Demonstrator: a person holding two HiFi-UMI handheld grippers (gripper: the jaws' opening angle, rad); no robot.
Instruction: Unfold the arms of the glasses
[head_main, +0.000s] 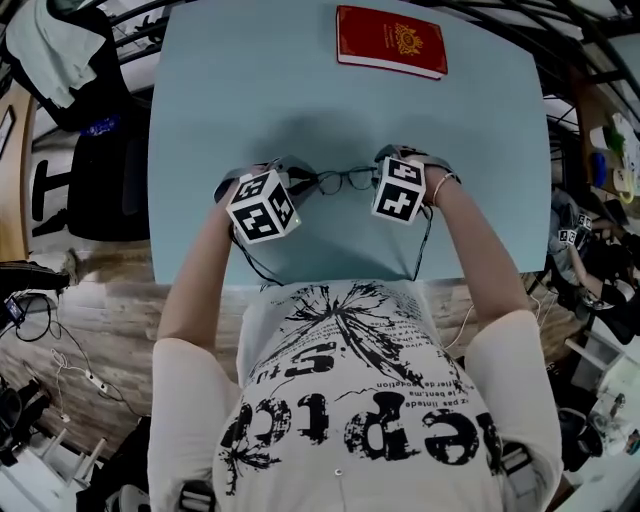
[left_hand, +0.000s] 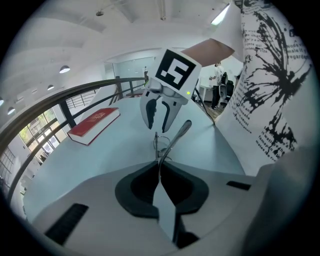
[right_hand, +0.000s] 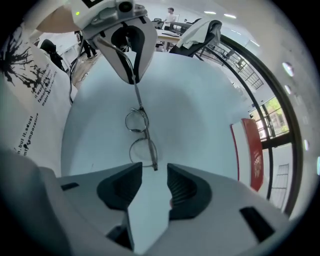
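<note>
The table (head_main: 250, 90) is plain pale blue; on it the book (head_main: 390, 40) is deep red with a gold crest, the glasses (head_main: 345, 180) dark-rimmed; above it the left gripper (left_hand: 160, 175) and right gripper (right_hand: 154, 176) are light grey, black-padded, with black-and-white chequered cubes; the shirt (head_main: 350, 400) is white, black-printed.
</note>
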